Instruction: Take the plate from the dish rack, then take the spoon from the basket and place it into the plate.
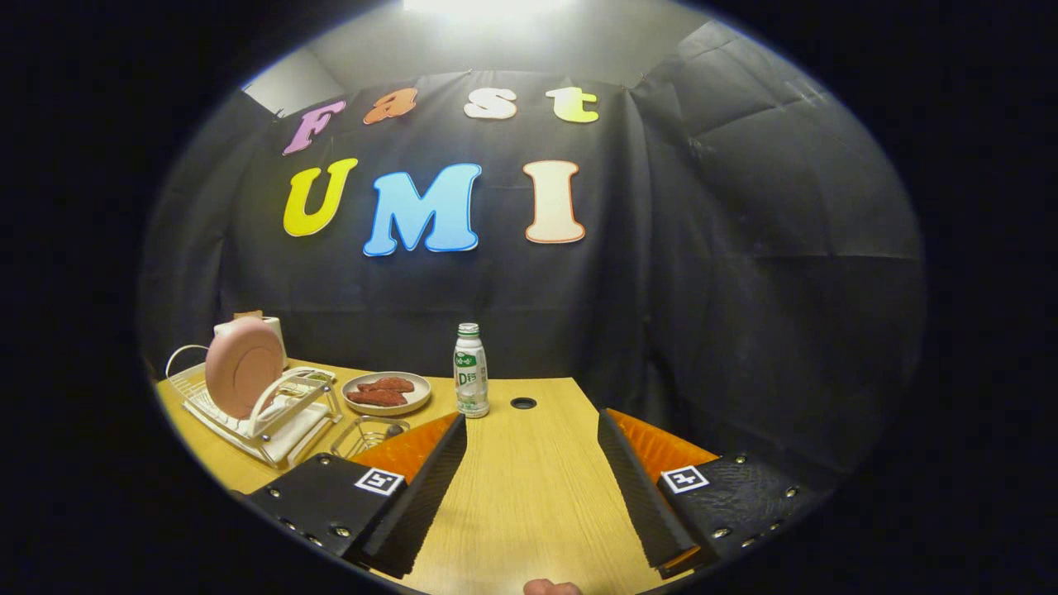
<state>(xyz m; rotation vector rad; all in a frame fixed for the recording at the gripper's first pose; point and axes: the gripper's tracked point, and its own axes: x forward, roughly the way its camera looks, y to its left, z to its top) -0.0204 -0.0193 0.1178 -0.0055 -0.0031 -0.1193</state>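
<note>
gripper view first: my gripper [532, 430] has its fingers spread wide, nothing between them but bare wooden table [529, 496]. the pink plate [244, 367] stands on edge in the white dish rack [263, 413], its face turned toward me, well off to the left of the left finger and beyond it. that's the relation that matters: the plate is not ahead of the fingers at all, so i judge i'll need to swing left and come at its upper rim, fingers straddling the thin edge.

just ahead of the left finger sits a wire basket [369, 432], and i can make out what looks like the spoon [390, 431] in it, though it's small and partly hidden by the finger. beyond the basket, a shallow dish [386, 392] with reddish pieces on it. a drink bottle [470, 370] stands upright straight ahead, near the left finger's line, with a small round hole [522, 403] in the table beside it. the bottle and dish lie right of the rack, so my sweep left should pass in front of them. a white cup-like thing [273, 330] sits behind the plate.
</note>
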